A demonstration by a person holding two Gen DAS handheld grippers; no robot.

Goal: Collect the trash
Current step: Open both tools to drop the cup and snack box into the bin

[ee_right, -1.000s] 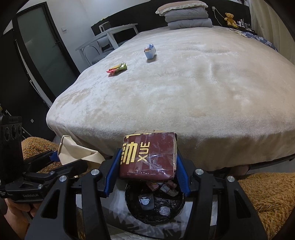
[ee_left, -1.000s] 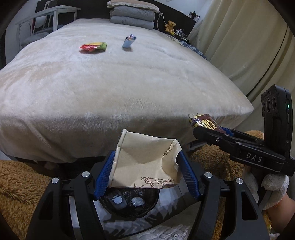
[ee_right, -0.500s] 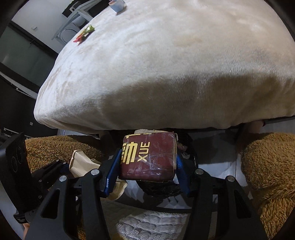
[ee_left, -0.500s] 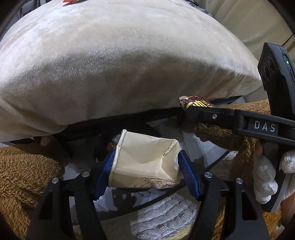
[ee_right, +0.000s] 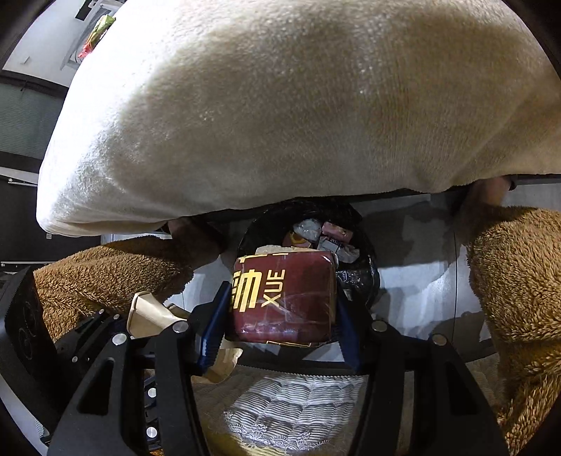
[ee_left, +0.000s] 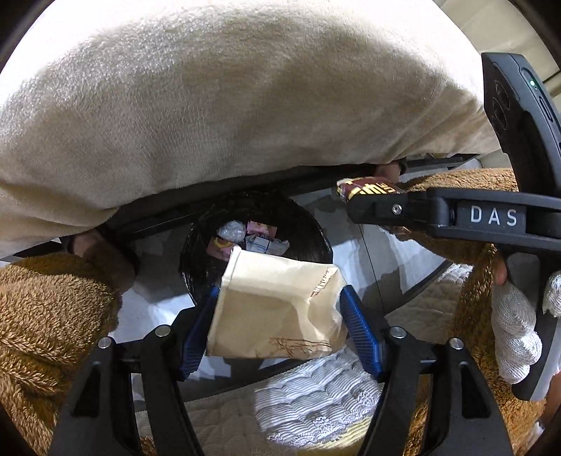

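Observation:
My left gripper (ee_left: 280, 315) is shut on a crumpled beige paper bag (ee_left: 277, 312), held just above the near rim of a black-lined trash bin (ee_left: 308, 228) with several wrappers inside. My right gripper (ee_right: 280, 308) is shut on a dark red packet with gold lettering (ee_right: 284, 301), held over the same bin (ee_right: 364, 259). The right gripper also shows in the left wrist view (ee_left: 354, 196) at the right, with the red packet (ee_left: 368, 186) in it. The paper bag shows in the right wrist view (ee_right: 150, 312) at the lower left.
The cream blanket of the bed (ee_left: 245, 98) overhangs just behind the bin. Brown fleece-clad legs (ee_left: 45, 315) flank the bin on both sides (ee_right: 519, 287). A red and green wrapper (ee_right: 98, 31) lies far back on the bed. A quilted mat (ee_right: 291, 414) lies below.
Both grippers have tilted down and moved closer to the floor, so the bin and its wrappers now show in full ahead. Both still hold their items.

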